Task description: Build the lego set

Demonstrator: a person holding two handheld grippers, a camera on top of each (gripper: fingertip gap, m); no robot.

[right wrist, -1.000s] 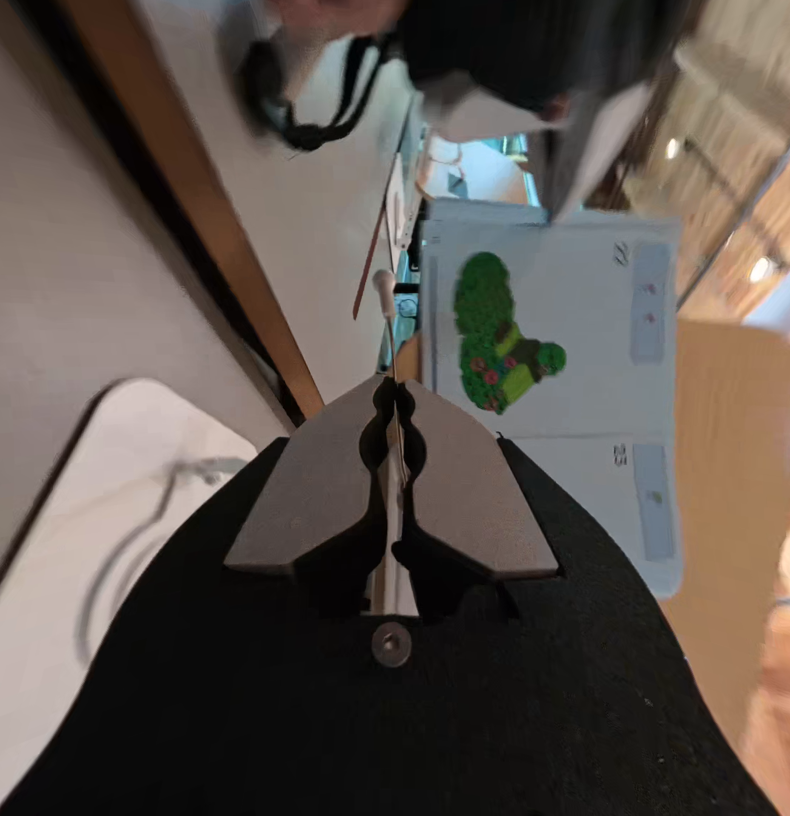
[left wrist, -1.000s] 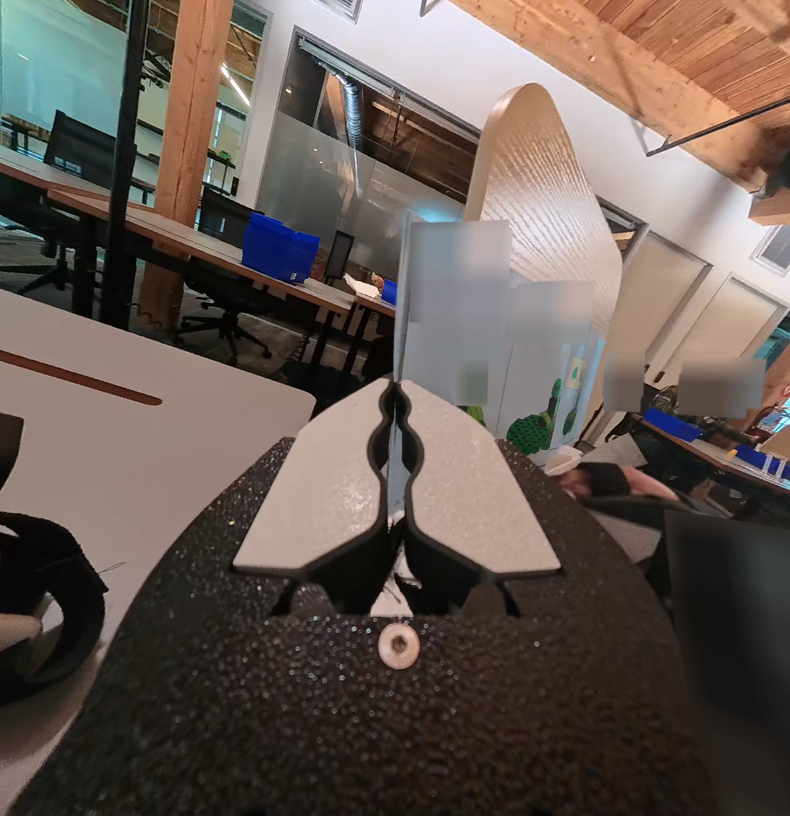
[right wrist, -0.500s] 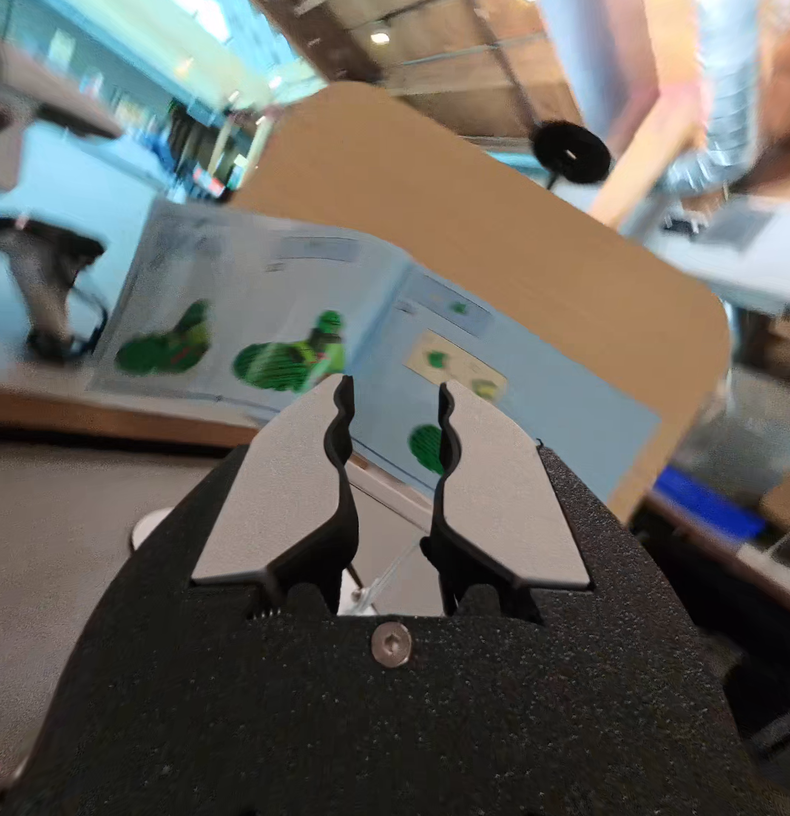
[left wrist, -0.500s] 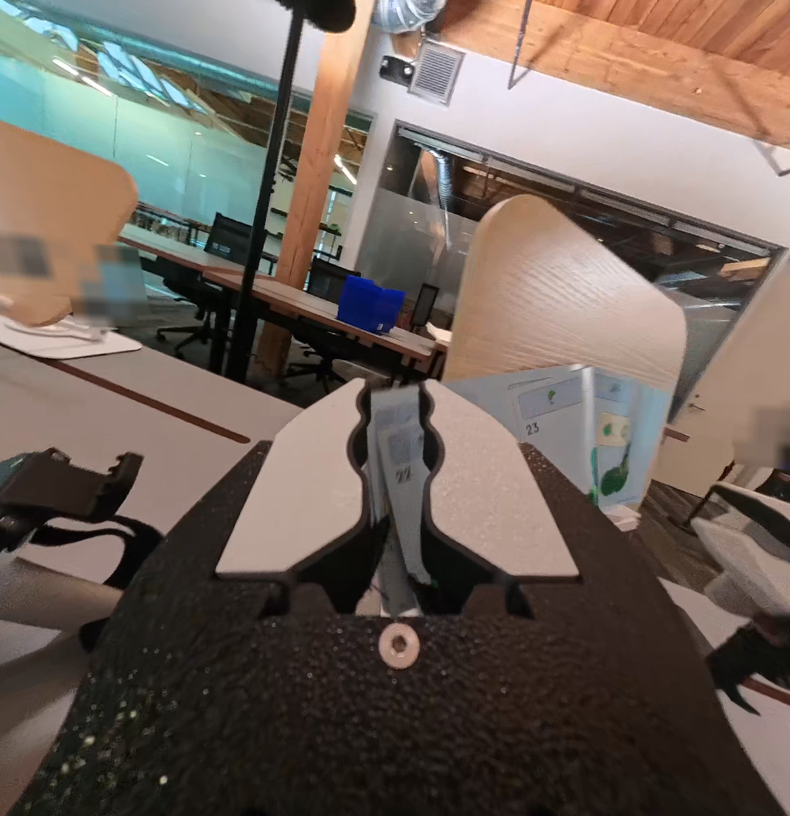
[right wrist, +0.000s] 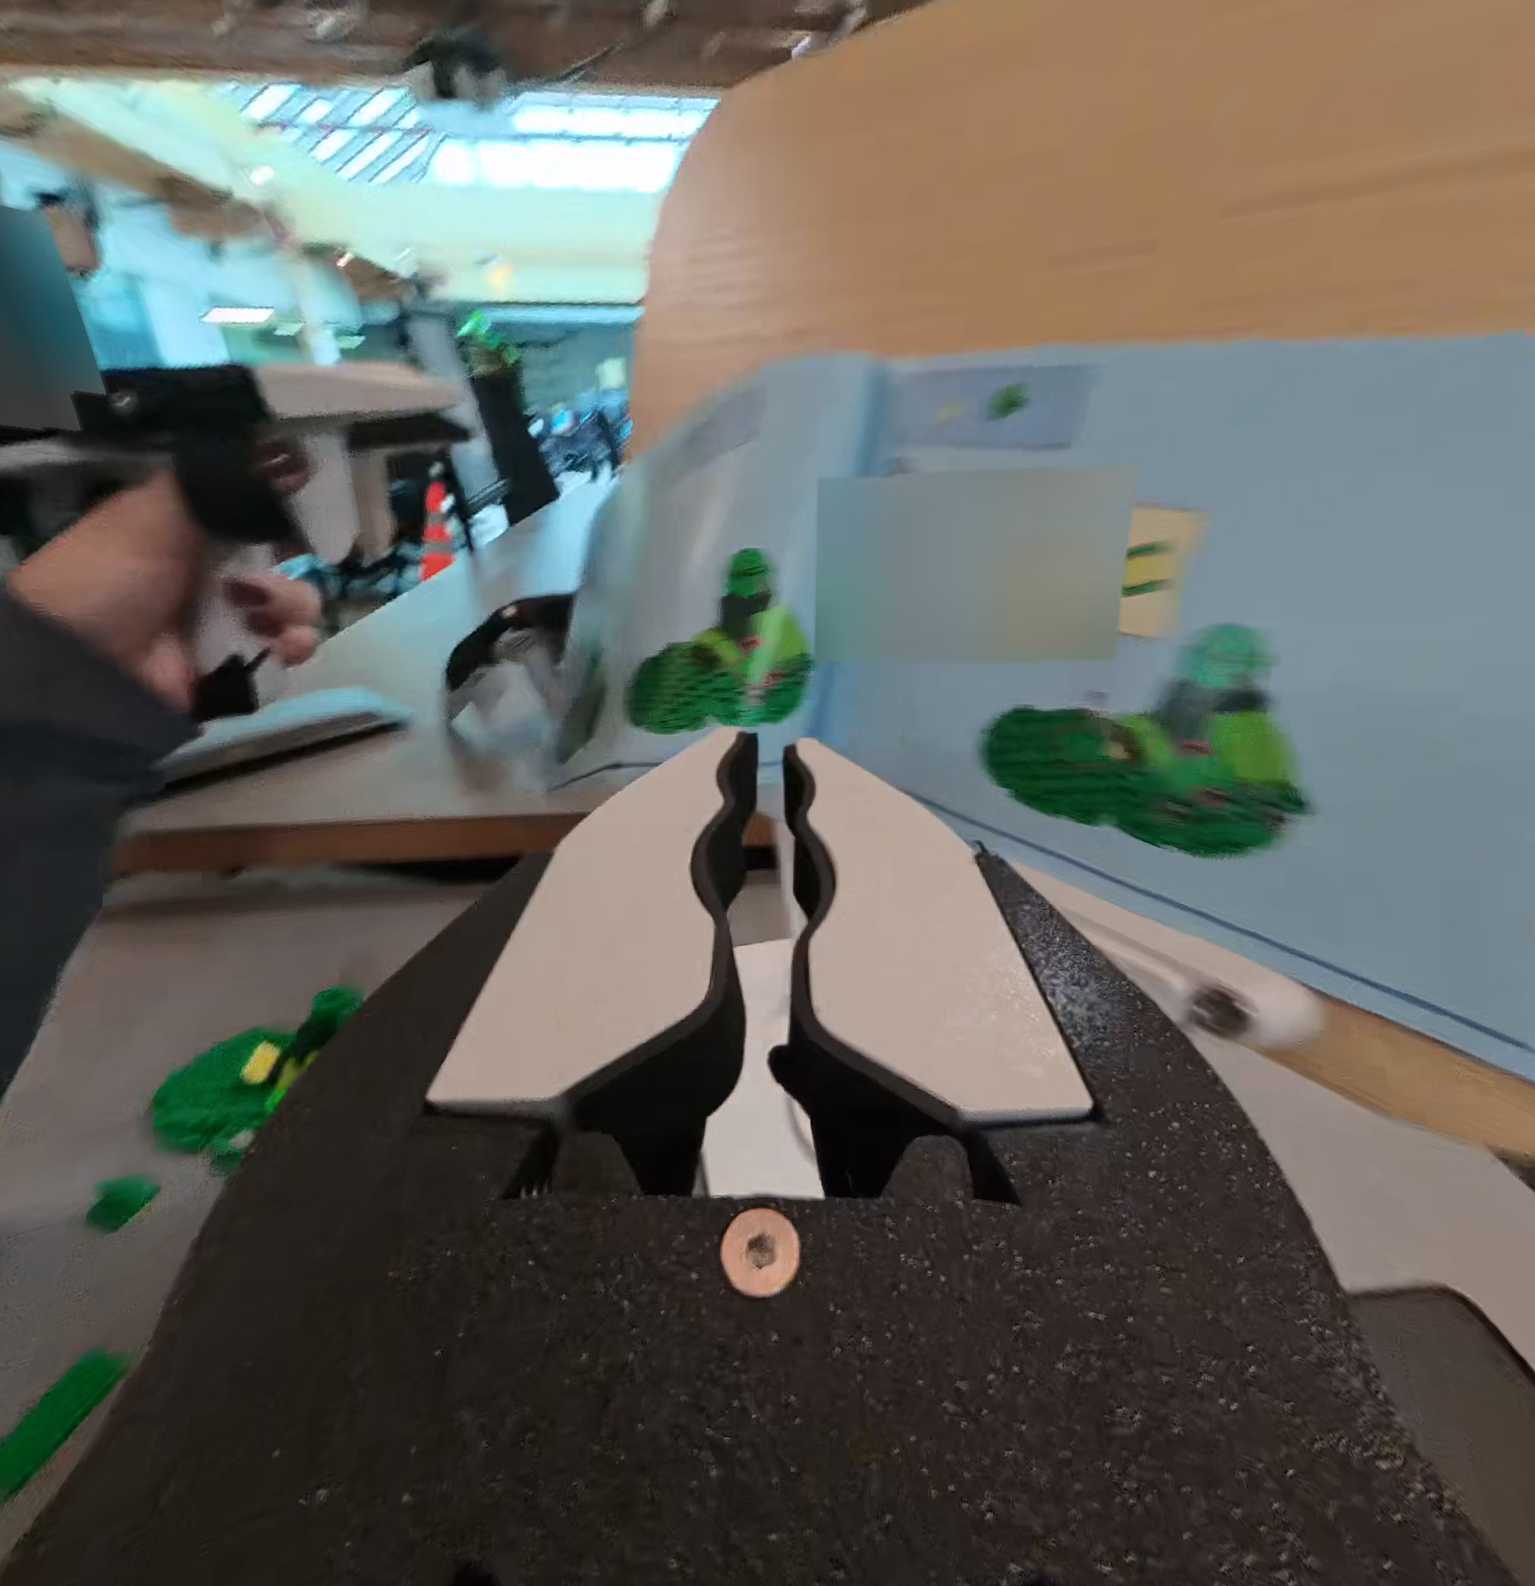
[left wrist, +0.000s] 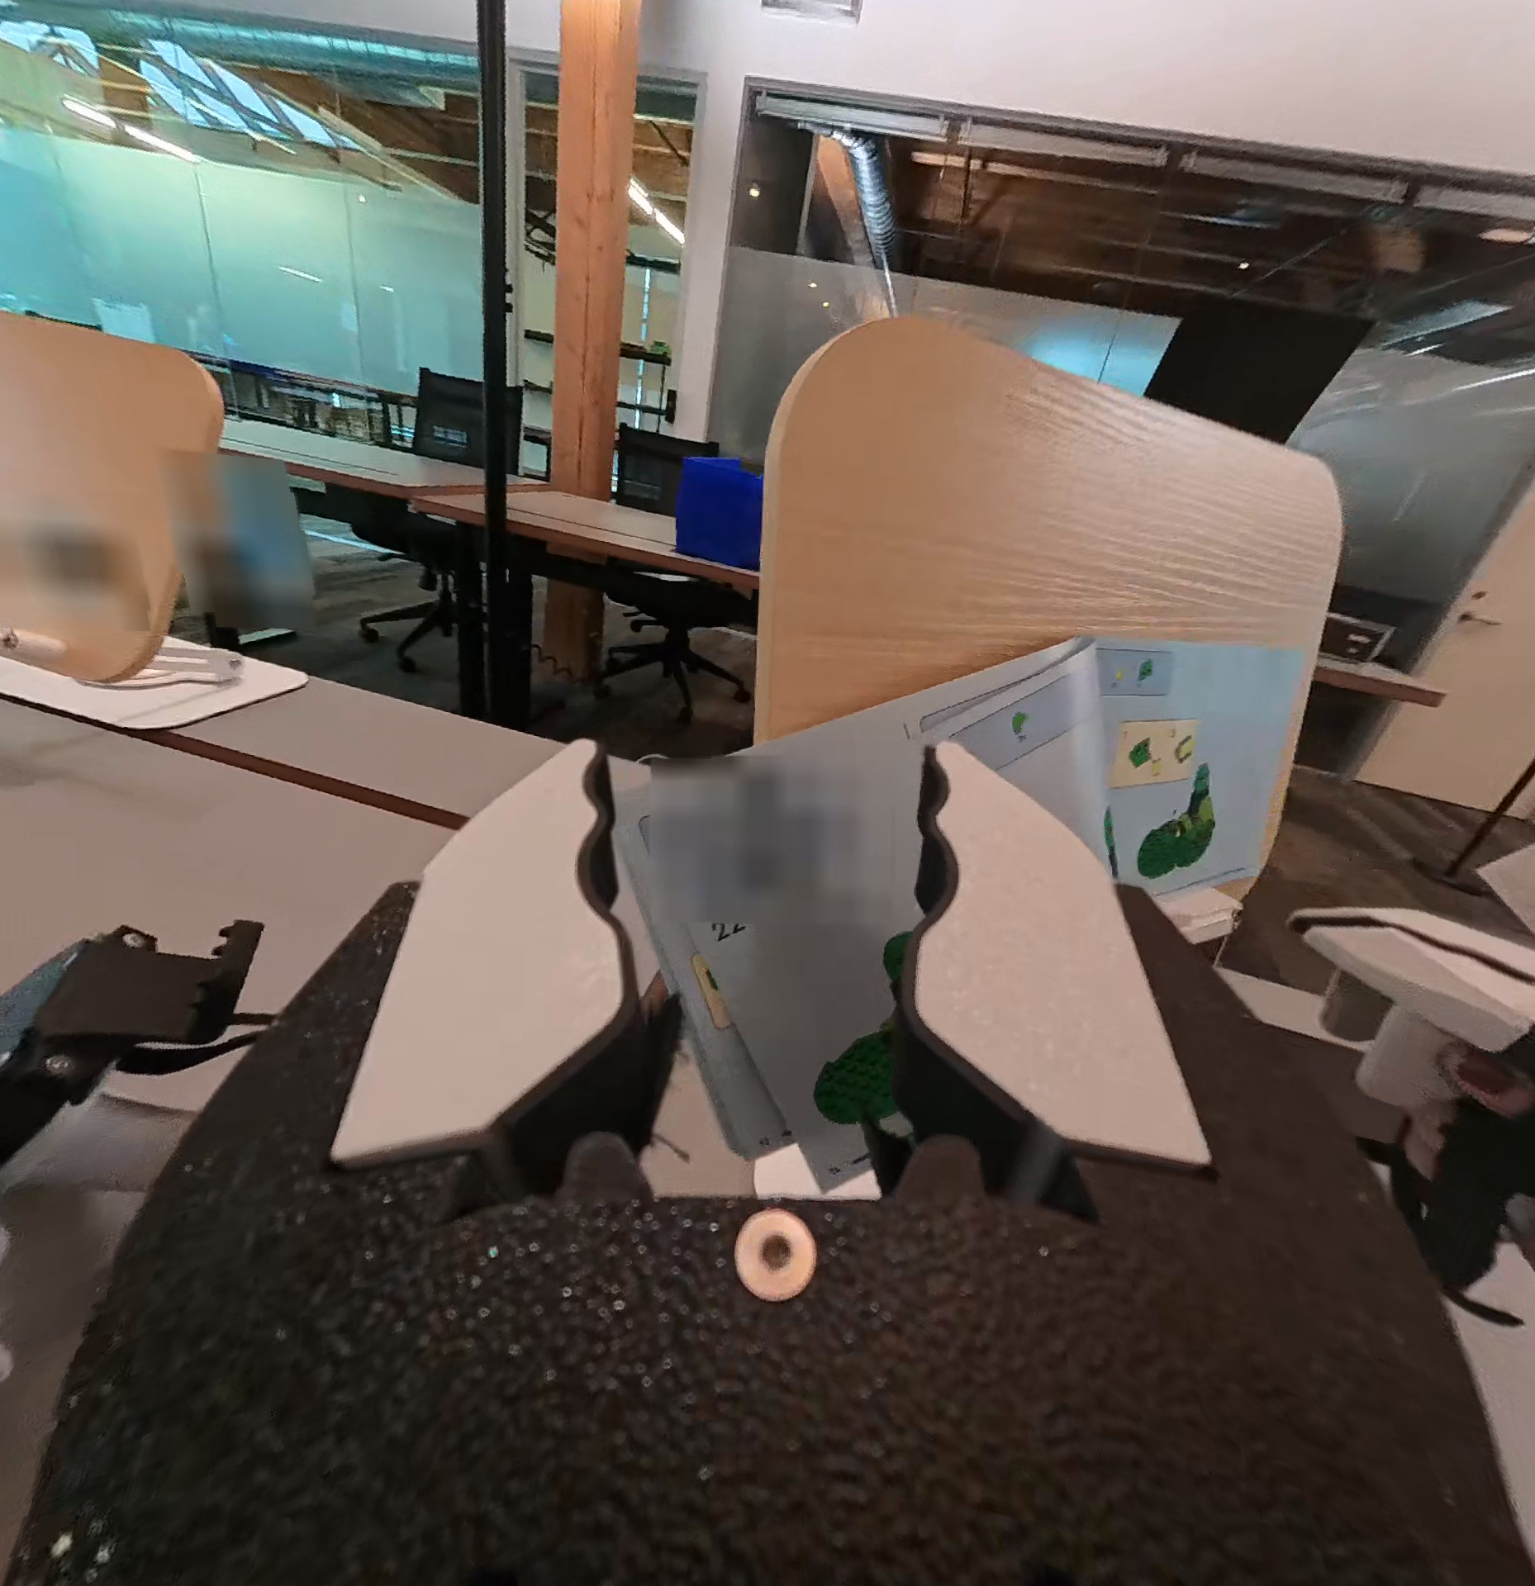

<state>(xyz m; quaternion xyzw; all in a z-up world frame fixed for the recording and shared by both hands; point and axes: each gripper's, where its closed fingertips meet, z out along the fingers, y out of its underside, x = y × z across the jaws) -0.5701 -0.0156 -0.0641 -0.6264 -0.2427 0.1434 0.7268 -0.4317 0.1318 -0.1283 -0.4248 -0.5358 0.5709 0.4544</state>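
Note:
The light-blue instruction booklet (left wrist: 1193, 772) stands open on a wooden book stand (left wrist: 1004, 532). My left gripper (left wrist: 764, 772) is open wide, and a loose page (left wrist: 790, 987) hangs free between its fingers. My right gripper (right wrist: 768, 747) is nearly shut with only a narrow gap and nothing in it. It points at the booklet (right wrist: 1348, 532). A green lego build (right wrist: 223, 1090) and loose green pieces (right wrist: 120, 1201) lie on the table to its lower left. A hand (right wrist: 146, 584) holds the left gripper there. The right gripper (left wrist: 1434, 970) shows at the left wrist view's right edge.
A second wooden stand (left wrist: 77, 498) on a white base sits far left. A black clamp-like device (left wrist: 103, 1004) lies left of my left gripper. A black pole (left wrist: 494, 343), desks, chairs and a blue bin (left wrist: 717, 506) are behind. A white knob (right wrist: 1245, 1013) sticks out of the stand's ledge. From either gripper's tips it is about 30 centimeters to the green lego build (right wrist: 223, 1090).
My left gripper opened and let go of the page it pinched. My right gripper released its page, swung upright toward the booklet, then closed almost fully. Both views levelled out.

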